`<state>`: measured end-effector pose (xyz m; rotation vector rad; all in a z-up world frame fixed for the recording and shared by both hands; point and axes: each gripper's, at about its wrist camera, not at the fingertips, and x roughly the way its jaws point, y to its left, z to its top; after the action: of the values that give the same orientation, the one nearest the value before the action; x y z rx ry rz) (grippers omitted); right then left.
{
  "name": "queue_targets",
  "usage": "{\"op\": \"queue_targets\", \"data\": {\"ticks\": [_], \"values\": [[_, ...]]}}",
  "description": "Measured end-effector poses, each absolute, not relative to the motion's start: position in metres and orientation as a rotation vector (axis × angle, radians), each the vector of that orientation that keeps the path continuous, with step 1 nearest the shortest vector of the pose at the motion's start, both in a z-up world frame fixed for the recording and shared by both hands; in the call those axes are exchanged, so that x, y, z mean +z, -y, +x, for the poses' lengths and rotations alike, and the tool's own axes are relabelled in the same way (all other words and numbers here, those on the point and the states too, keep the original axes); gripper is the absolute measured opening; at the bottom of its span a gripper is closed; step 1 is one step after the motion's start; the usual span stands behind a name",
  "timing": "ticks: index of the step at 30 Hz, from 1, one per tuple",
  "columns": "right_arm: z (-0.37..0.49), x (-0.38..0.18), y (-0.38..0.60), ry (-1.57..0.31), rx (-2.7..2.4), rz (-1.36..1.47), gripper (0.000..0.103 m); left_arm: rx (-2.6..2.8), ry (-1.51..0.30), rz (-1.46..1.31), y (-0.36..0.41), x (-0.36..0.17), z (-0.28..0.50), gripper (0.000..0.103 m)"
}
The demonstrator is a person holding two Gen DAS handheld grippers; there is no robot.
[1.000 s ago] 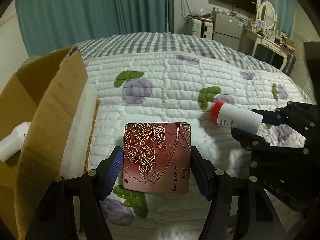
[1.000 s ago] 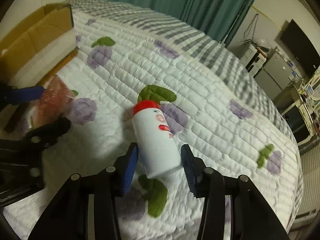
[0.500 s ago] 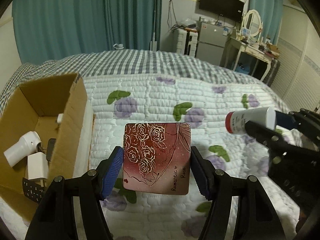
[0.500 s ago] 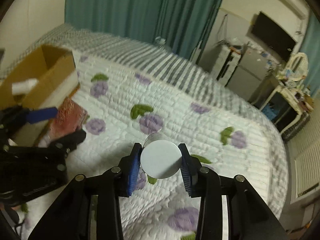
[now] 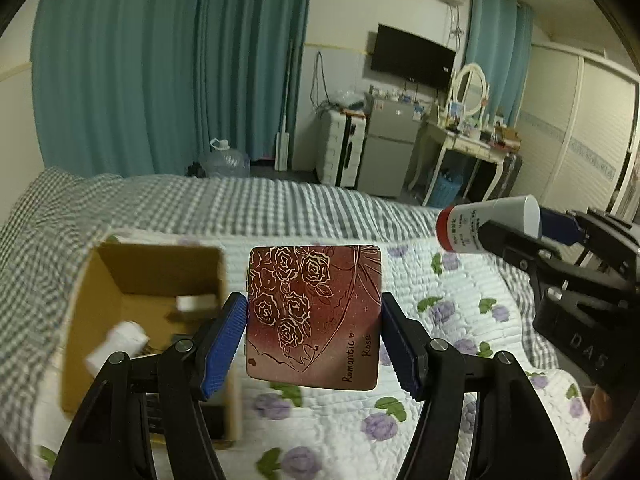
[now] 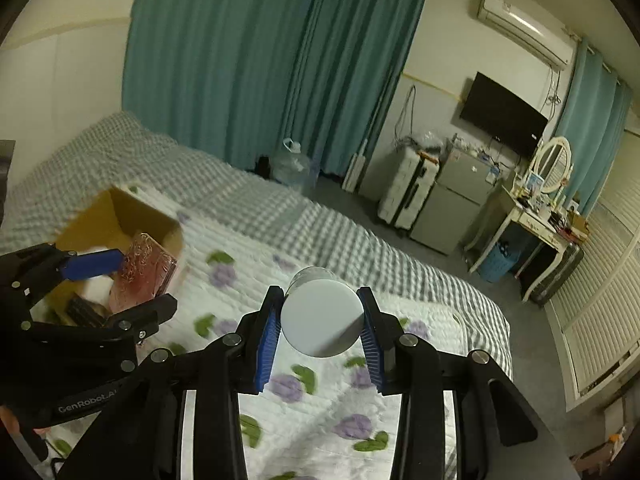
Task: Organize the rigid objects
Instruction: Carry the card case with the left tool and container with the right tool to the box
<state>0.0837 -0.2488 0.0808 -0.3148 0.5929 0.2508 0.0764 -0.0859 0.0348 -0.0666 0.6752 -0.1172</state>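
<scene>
While clamped edge to edge, red rose-print tin (image 5: 314,318) sits between blue pads of left gripper (image 5: 314,340), in the air above quilted bed (image 5: 440,420). Open cardboard box (image 5: 120,280) just to its left holds white items. Right gripper (image 6: 320,330) pinches white bottle (image 6: 322,320) with red cap (image 5: 445,228), flat base toward its camera, also above bed, right of tin.
</scene>
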Motion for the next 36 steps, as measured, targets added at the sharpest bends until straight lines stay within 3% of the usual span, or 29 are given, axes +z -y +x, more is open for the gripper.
{"op": "queue_targets", "data": {"ticks": [14,24,36], "values": [[0.044,0.131,0.106,-0.492,0.393,-0.335,0.037,-0.044,-0.649,-0.069,-0.044,0.067,0.057,0.067],[0.062,0.100,0.049,-0.540,0.453,-0.346,0.037,0.030,-0.719,-0.035,-0.091,0.026,0.084,0.067],[0.113,0.042,0.041,-0.630,0.470,-0.315,0.037,0.004,-0.826,0.051,-0.084,-0.039,0.147,0.067]]}}
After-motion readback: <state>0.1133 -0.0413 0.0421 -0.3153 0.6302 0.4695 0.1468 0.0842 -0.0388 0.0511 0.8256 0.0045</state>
